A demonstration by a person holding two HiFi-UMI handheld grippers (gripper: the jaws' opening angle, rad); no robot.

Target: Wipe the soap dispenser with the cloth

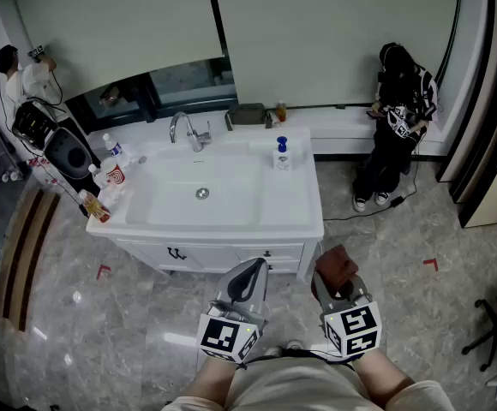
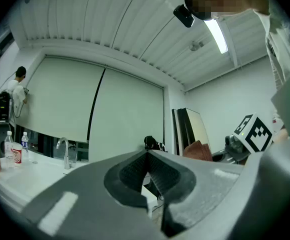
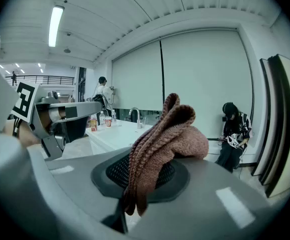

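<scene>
The right claw (image 1: 333,279) is clamped on a brown knitted cloth (image 1: 338,264), which bunches up over its tips. The left claw (image 1: 250,272) has its tips pressed together with nothing between them. Both are held low on the near side, in front of the white bench (image 1: 310,223) and apart from it. The soap dispenser (image 1: 282,154), white with a blue pump, stands upright at the bench's far right, just right of the basin (image 1: 236,199). A tap (image 1: 185,130) stands at the far edge, and bottles (image 1: 110,171) are at the left end.

Bright, even light from a ceiling tube (image 3: 55,25); gripper views bend strongly, corners black.
</scene>
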